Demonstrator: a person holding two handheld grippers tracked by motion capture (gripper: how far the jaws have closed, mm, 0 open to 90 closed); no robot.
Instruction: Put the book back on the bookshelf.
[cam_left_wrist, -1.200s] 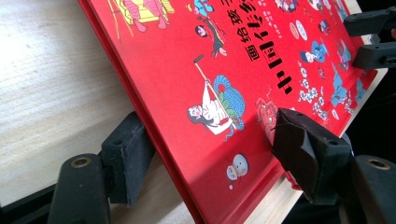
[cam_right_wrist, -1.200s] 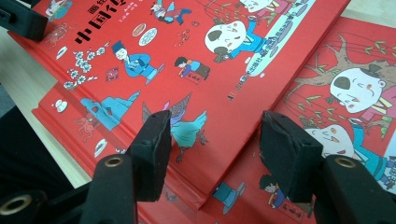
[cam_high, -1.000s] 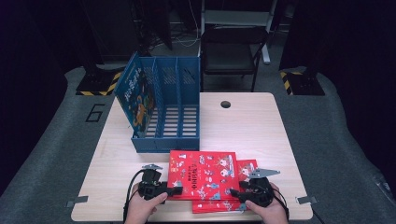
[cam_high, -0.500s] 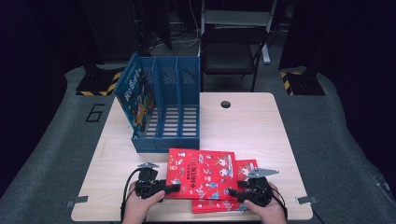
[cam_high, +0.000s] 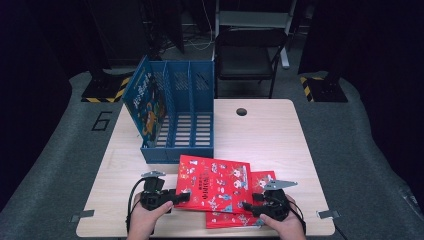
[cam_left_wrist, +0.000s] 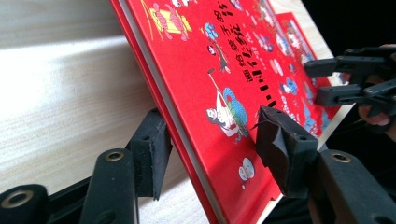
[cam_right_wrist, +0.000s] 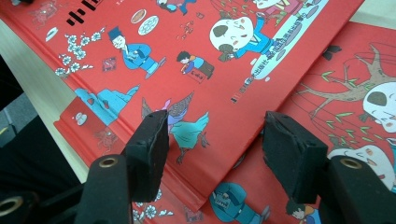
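Straddling the left edge of the top red picture book (cam_left_wrist: 219, 93), the left gripper (cam_left_wrist: 210, 144) has one jaw beneath the raised cover edge and one above its printed face; its jaws have just been closing, yet a gap is seen on both sides, so the book is not yet pinched. At the book's opposite corner the right gripper (cam_right_wrist: 212, 149) is held over the cover with its jaws fairly wide, the cover's edge lying between them and a second red book (cam_right_wrist: 355, 93) under the far jaw; no contact is seen there, and those jaws have just been opening slightly. Beyond both pairs of jaws, across the wooden table (cam_high: 270, 130), a blue file rack (cam_high: 185, 120) stands with a blue book (cam_high: 145, 102) in its outer slot. A slip is judged likely if only the cover is clamped: the pages could sag or fan open. The lower book could also be dragged along if the right jaws close across both.
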